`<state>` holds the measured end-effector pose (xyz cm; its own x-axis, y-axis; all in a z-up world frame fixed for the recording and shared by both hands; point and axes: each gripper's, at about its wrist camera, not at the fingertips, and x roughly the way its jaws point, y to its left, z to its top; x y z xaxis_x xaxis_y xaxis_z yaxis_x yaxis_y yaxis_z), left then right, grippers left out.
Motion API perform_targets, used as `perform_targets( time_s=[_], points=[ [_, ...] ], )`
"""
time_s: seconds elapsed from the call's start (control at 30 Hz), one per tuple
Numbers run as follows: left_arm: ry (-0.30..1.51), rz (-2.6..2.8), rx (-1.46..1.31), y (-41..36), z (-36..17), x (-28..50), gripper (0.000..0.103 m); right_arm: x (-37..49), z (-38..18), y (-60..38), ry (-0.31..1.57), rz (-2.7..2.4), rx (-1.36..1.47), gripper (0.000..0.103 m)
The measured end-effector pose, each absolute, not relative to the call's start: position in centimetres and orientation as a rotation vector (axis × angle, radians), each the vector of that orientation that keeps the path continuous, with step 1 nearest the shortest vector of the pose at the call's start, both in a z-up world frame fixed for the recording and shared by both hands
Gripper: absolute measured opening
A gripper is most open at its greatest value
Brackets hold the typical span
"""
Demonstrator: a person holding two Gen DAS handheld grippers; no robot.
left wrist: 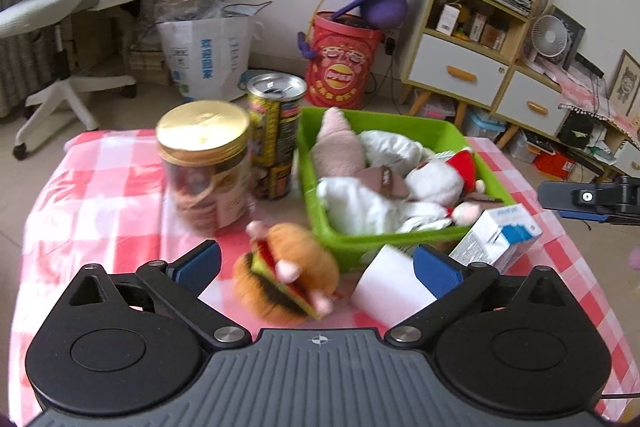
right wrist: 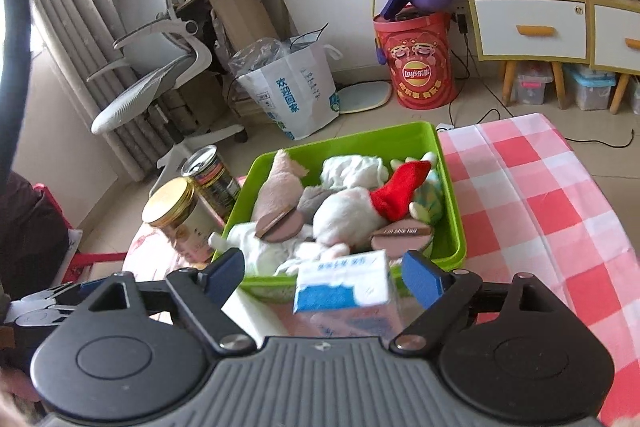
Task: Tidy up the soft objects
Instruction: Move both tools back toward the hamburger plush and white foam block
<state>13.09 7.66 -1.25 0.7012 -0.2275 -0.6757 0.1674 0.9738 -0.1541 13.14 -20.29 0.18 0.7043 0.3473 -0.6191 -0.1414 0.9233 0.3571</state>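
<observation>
While both grippers gape empty, left gripper (left wrist: 316, 263) should straddle the burger plush (left wrist: 286, 271), pinch mid-bun, lift over green bin (left wrist: 404, 241); right gripper (right wrist: 322, 273) stays clear.

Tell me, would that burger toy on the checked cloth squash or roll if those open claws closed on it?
The burger toy looks like fuzzy plush, so it would probably squash and spring back. It lies tilted with soft, uneven layers, so it seems more likely to flop than roll. It is probably light for its size. It sits between the open left gripper's fingers, untouched.
</observation>
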Motion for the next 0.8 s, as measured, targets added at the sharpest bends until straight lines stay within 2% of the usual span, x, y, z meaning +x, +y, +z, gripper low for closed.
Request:
perform_targets(
  time_s=[0.37,0.8],
  points=[
    [0.772,-0.149,-0.088,10.5,-2.6,9.9,0.098,9.4,-0.1,-17.1,0.76,0.324,0.23,0.072],
    [0.801,-0.099,-0.045,13.2,-6.4,8.6,0.098,6.2,-3.0,-13.6,0.809,0.415,0.097,0.072]
  ],
)
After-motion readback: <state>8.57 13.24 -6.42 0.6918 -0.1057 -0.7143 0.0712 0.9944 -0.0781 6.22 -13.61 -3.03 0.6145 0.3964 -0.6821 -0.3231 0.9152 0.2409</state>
